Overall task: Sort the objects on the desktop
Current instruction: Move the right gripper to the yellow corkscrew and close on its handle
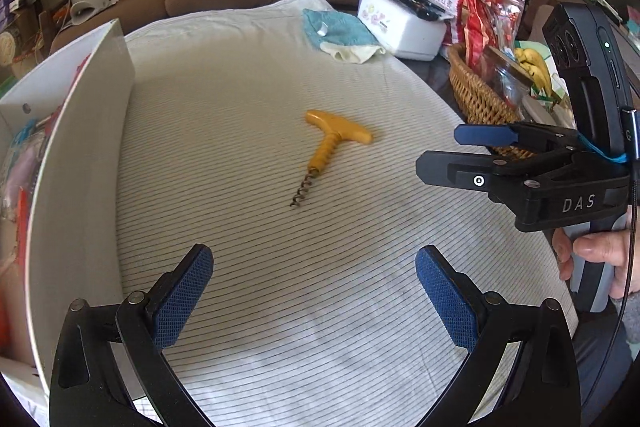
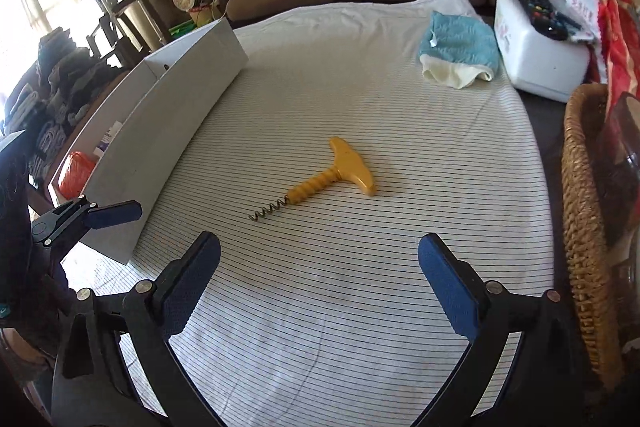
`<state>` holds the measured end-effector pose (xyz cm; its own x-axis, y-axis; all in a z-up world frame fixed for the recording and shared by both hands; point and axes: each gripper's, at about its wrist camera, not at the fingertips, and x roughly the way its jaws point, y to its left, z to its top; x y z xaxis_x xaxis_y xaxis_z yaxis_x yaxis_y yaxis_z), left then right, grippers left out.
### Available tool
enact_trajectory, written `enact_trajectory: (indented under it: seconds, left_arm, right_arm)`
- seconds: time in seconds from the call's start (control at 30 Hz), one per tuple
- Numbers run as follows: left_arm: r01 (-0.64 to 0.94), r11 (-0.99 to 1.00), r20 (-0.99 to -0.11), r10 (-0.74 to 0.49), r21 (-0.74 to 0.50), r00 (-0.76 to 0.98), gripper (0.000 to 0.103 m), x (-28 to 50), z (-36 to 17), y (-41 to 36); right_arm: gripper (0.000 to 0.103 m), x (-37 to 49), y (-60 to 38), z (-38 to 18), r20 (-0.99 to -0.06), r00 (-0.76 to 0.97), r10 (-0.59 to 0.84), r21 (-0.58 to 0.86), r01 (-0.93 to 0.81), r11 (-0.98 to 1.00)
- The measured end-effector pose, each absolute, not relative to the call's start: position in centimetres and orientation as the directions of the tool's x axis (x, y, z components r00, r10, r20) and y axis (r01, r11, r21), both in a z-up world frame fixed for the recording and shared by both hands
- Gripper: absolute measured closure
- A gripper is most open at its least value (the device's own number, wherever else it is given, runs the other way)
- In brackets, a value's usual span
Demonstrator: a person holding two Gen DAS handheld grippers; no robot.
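Both the left gripper & right gripper gape wide, holding nothing. Yellow corkscrew lies flat w/ thin spiral exposed; a pinch there could slip or snag the striped cloth, so handle's safer.

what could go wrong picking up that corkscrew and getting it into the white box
1. The corkscrew lies flat on the striped cloth, so closing fingers could pinch fabric along with it.
2. Its thin metal spiral looks easy to slip from or snag in the cloth; the ribbed yellow shaft seems the safer grip.
3. The white box has a tall wall, so a low carry might clip it.
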<state>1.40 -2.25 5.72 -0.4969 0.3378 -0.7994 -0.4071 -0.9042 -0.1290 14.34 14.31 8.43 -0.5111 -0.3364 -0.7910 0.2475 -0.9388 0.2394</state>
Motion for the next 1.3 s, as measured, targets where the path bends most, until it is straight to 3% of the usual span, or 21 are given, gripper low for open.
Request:
enact_trajectory:
  seconds: [0.03,0.1,0.37,0.53,0.67,0.8,1.07,1.1,1.13,1.2,1.3]
  left_arm:
    - [-0.408,-0.904,-0.803,0.337,-0.129,-0.492,0.000,1.1,5.2,-2.0]
    - [-0.405,-0.906,-0.807,0.329,-0.123,-0.491,0.000,0.4,4.2,-1.5]
    - [-0.378,-0.910,-0.792,0.353,-0.168,-0.498,0.003,-2.9,1.8,-2.1]
    - [-0.352,-0.911,-0.783,0.375,-0.213,-0.496,0.018,-4.3,0.8,-2.3]
    - [-0.333,-0.909,-0.767,0.395,-0.249,-0.505,0.025,-5.0,0.5,-2.5]
    - [-0.330,-0.904,-0.757,0.414,-0.273,-0.506,0.028,-5.0,0.5,-2.5]
    - [-0.400,-0.895,-0.780,0.392,-0.199,-0.487,0.029,-5.6,1.1,-1.4]
    - [-0.418,-0.892,-0.792,0.379,-0.173,-0.480,0.039,-5.8,1.1,-1.0]
    - [-0.438,-0.886,-0.804,0.369,-0.152,-0.466,0.058,-6.1,1.0,-0.5]
    - [-0.472,-0.876,-0.827,0.335,-0.098,-0.451,0.078,-6.4,0.8,0.4]
    - [-0.511,-0.858,-0.853,0.305,-0.052,-0.424,0.083,-6.6,1.0,1.4]
  right_arm:
    - [0.016,14.0,14.5,7.8,-0.796,-0.503,-0.337,0.236,0.254,-0.938]
    - [0.048,13.2,14.9,6.6,-0.810,-0.488,-0.324,0.221,0.258,-0.941]
    - [0.050,9.9,15.0,4.2,-0.807,-0.497,-0.319,0.169,0.324,-0.931]
    - [0.053,7.9,14.6,3.1,-0.806,-0.499,-0.319,0.146,0.354,-0.924]
    - [0.063,7.1,14.3,2.1,-0.802,-0.503,-0.323,0.135,0.373,-0.918]
    - [0.085,7.4,13.4,2.0,-0.802,-0.505,-0.320,0.109,0.403,-0.909]
    - [0.087,9.2,11.3,2.7,-0.812,-0.489,-0.317,0.071,0.457,-0.887]
    - [0.087,9.4,11.1,2.9,-0.812,-0.485,-0.324,0.074,0.465,-0.882]
    - [0.087,9.5,11.0,3.0,-0.813,-0.481,-0.329,0.078,0.471,-0.879]
    - [0.088,9.7,11.1,3.2,-0.813,-0.476,-0.334,0.082,0.475,-0.876]
    - [0.088,9.7,11.6,3.4,-0.807,-0.469,-0.359,0.114,0.472,-0.874]
